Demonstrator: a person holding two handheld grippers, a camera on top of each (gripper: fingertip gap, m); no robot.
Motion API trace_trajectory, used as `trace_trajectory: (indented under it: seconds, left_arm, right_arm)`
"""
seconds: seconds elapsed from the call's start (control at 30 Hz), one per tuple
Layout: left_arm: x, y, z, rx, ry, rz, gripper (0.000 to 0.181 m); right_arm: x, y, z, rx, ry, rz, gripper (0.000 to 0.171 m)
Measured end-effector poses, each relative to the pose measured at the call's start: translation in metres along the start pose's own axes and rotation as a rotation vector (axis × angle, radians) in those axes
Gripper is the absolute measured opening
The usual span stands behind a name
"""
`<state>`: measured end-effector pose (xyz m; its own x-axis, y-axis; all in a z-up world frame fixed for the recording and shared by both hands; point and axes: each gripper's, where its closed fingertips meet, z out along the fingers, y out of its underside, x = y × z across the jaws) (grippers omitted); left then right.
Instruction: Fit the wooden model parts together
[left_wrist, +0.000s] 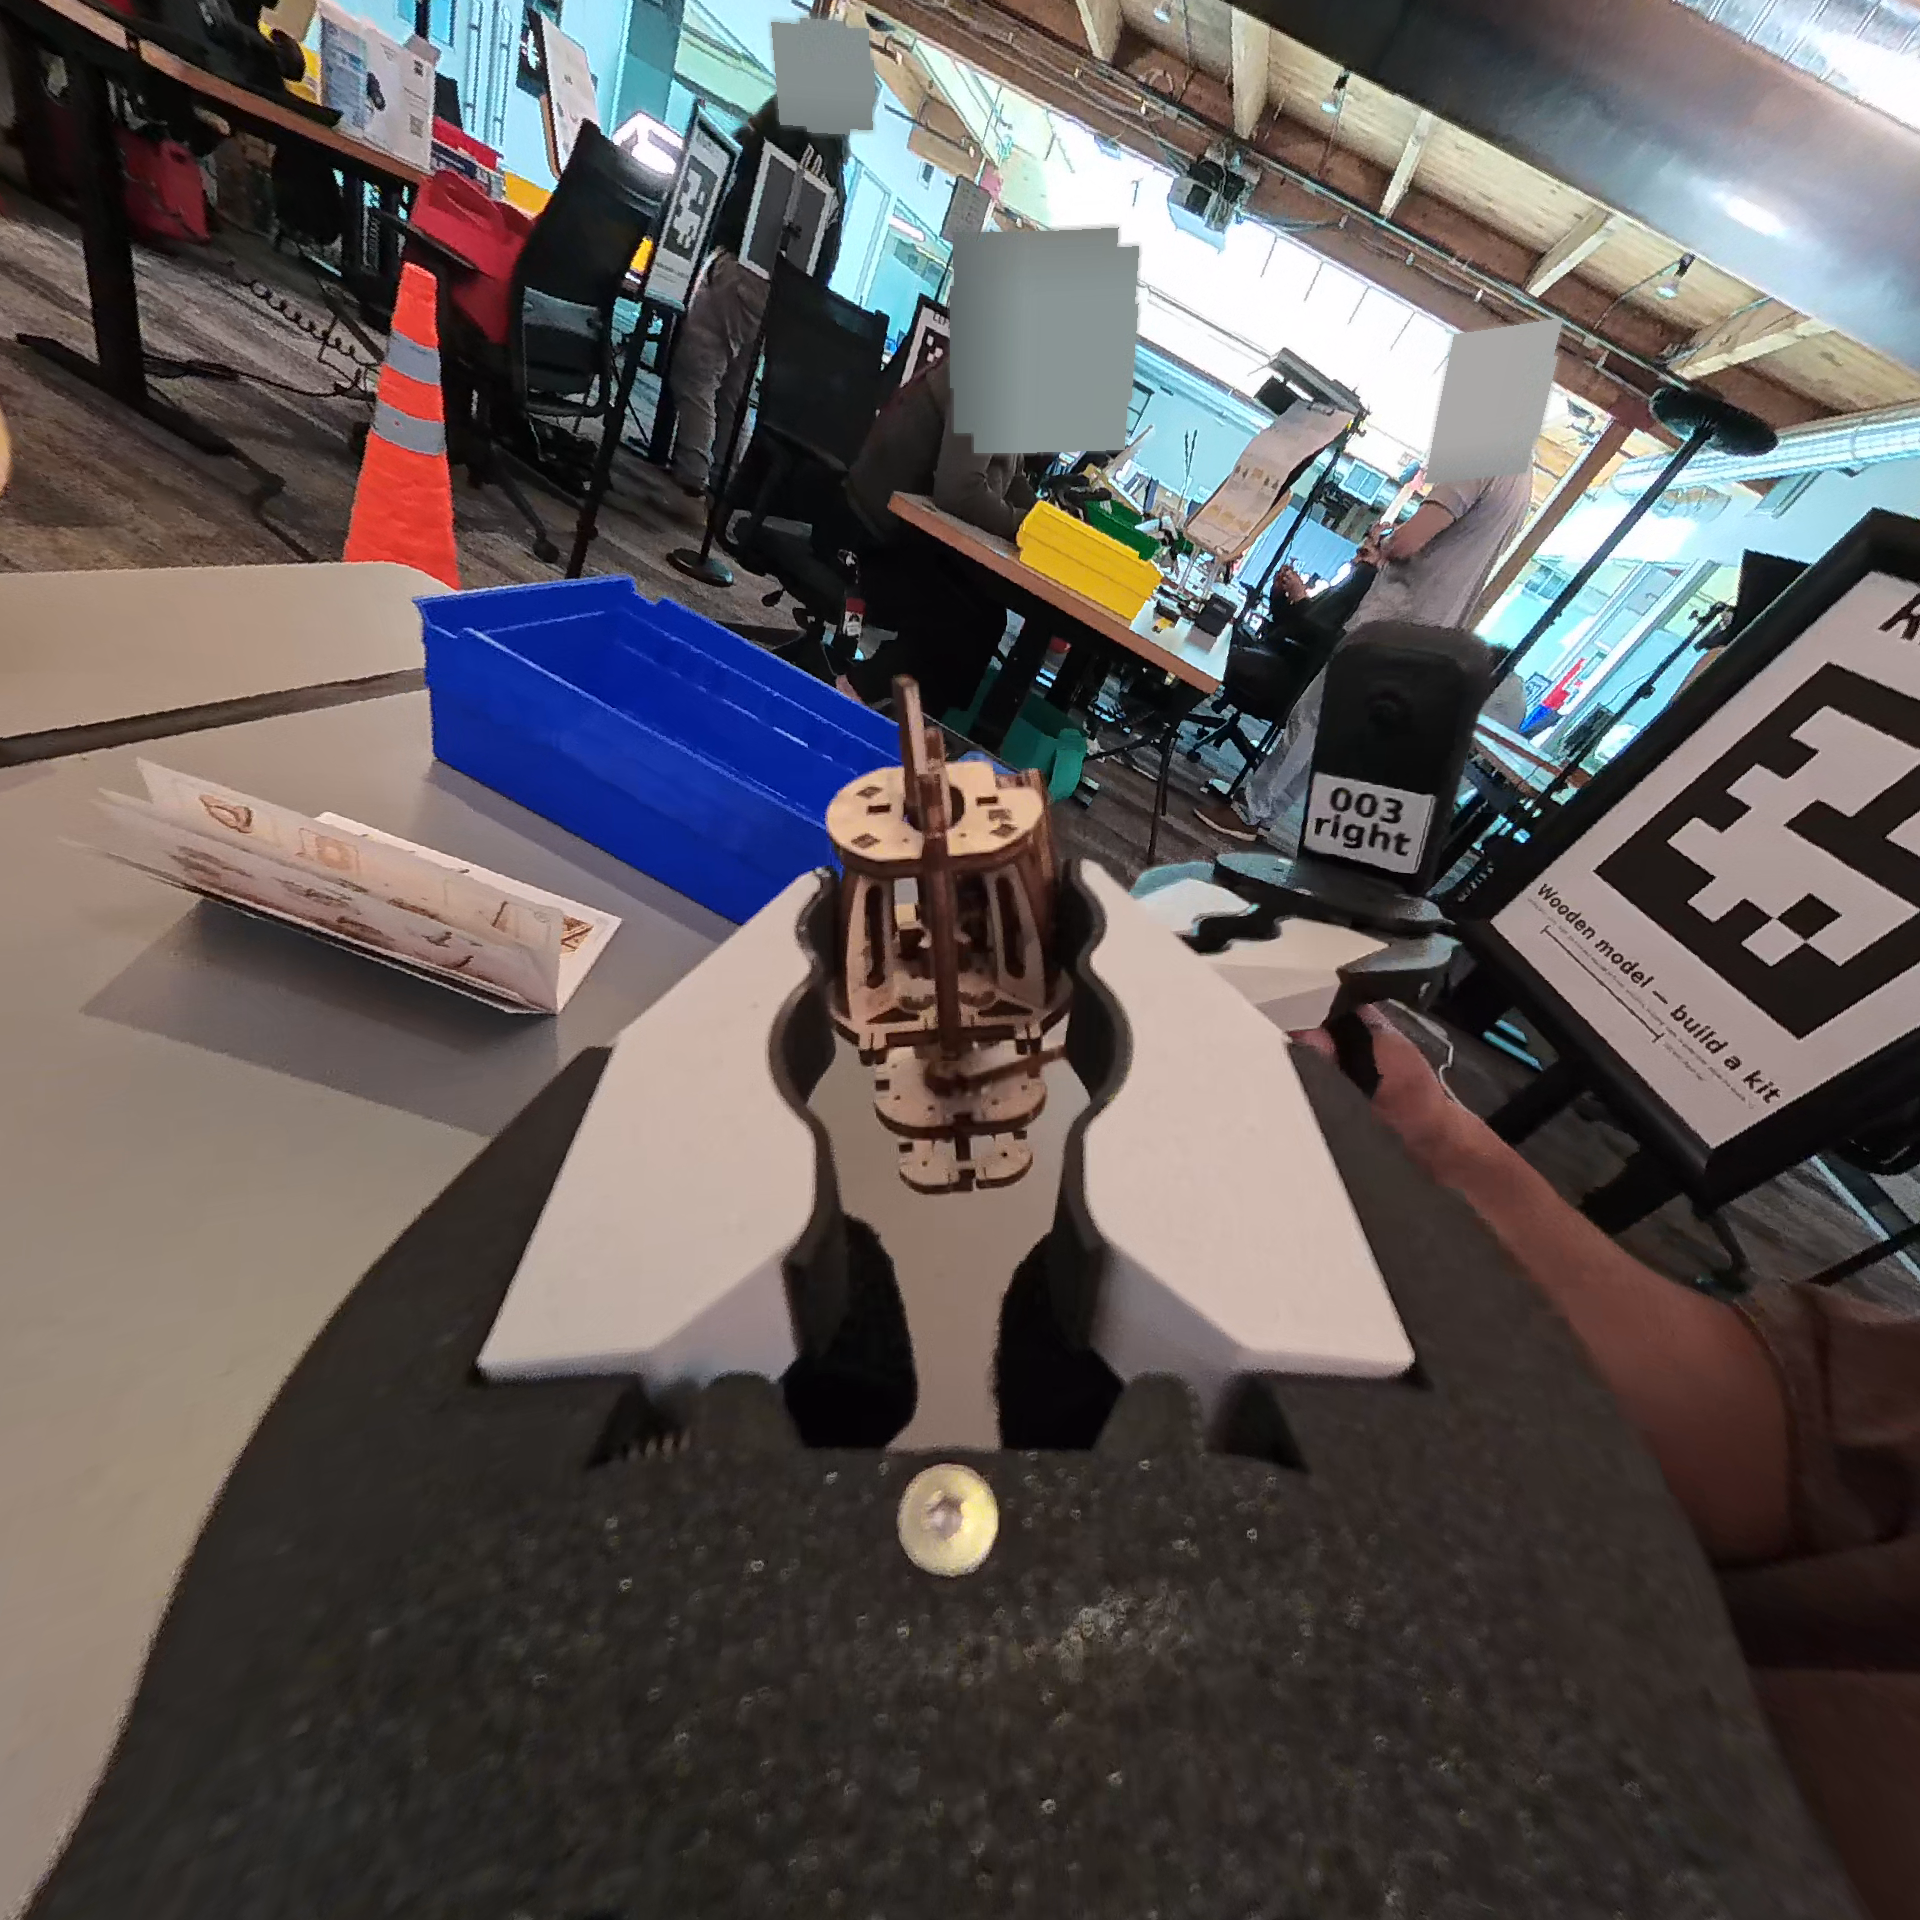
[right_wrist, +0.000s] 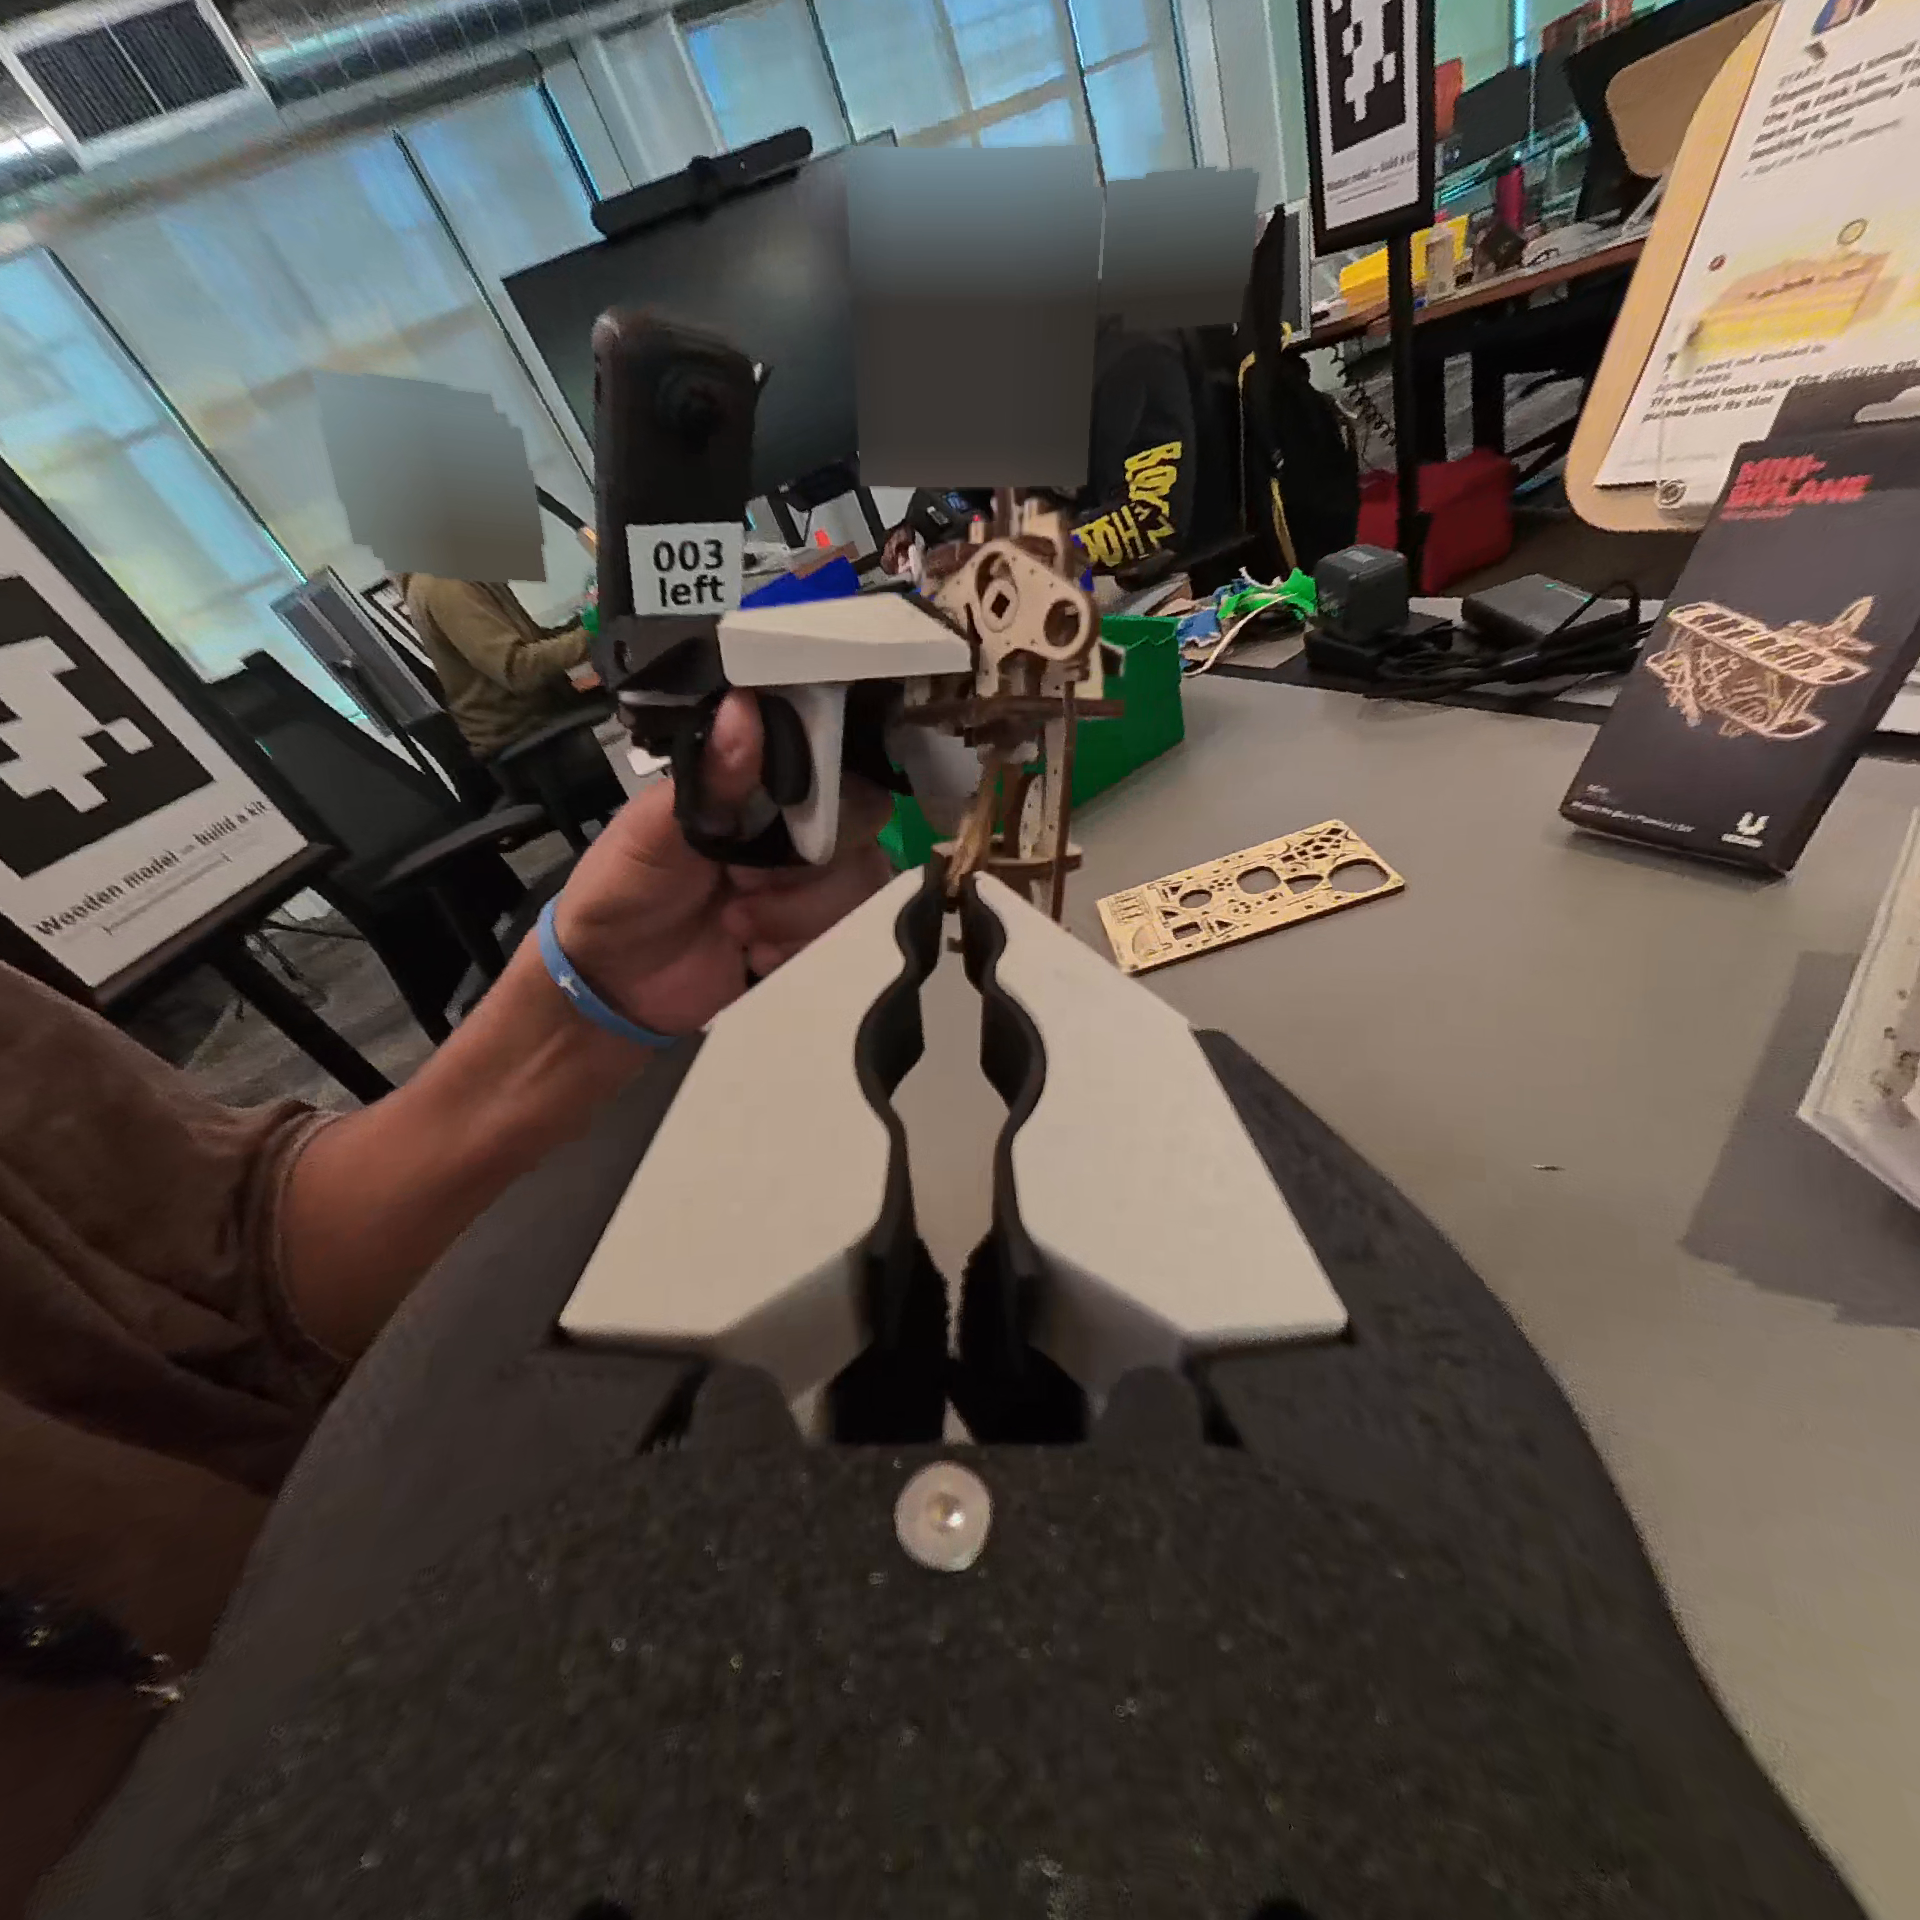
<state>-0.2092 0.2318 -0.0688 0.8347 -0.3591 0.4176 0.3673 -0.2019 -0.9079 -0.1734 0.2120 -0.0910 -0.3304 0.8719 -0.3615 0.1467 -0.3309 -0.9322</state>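
Observation:
My left gripper (left_wrist: 940, 925) is shut on the wooden model (left_wrist: 940, 935), a light-brown, cage-like assembly with round end discs and a dark rod through its middle, held above the grey table (left_wrist: 208, 1143). In the right wrist view its white finger (right_wrist: 842, 644) clamps the same model (right_wrist: 1023, 623) from the left. My right gripper (right_wrist: 961, 883) is shut just below the model, pinching a thin wooden part (right_wrist: 977, 831) that hangs down from it. One finger (left_wrist: 1288, 945) of the right gripper shows to the right in the left wrist view.
A blue bin (left_wrist: 644, 717) and a folded instruction leaflet (left_wrist: 353, 894) lie on the table. A punched-out wooden sheet (right_wrist: 1247, 894), a black kit box (right_wrist: 1756, 665) and a green bin (right_wrist: 1132, 686) lie ahead. A marker sign (left_wrist: 1766, 852) stands at the right. Tip to tip, the grippers are about 5 cm apart.

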Motion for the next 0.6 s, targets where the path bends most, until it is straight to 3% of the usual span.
trace_trajectory:
  seconds: [0.2,0.37,0.5,0.6]
  left_arm:
    - [-0.004,0.002,0.0,0.007,0.014,-0.051,0.039]
    - [-0.007,0.004,0.004,0.026,0.013,-0.088,0.039]
    - [-0.024,0.005,0.002,0.025,-0.077,-0.096,0.038]
    - [-0.026,0.002,-0.004,0.045,-0.035,-0.148,0.039]
  right_arm:
    - [-0.003,0.004,-0.003,0.019,-0.041,0.082,0.002]
    - [-0.023,0.009,0.005,0.016,-0.184,0.201,0.001]
    - [-0.026,0.023,0.011,-0.046,-0.163,0.172,0.0]
    - [-0.015,0.023,0.007,-0.05,-0.063,0.098,0.0]
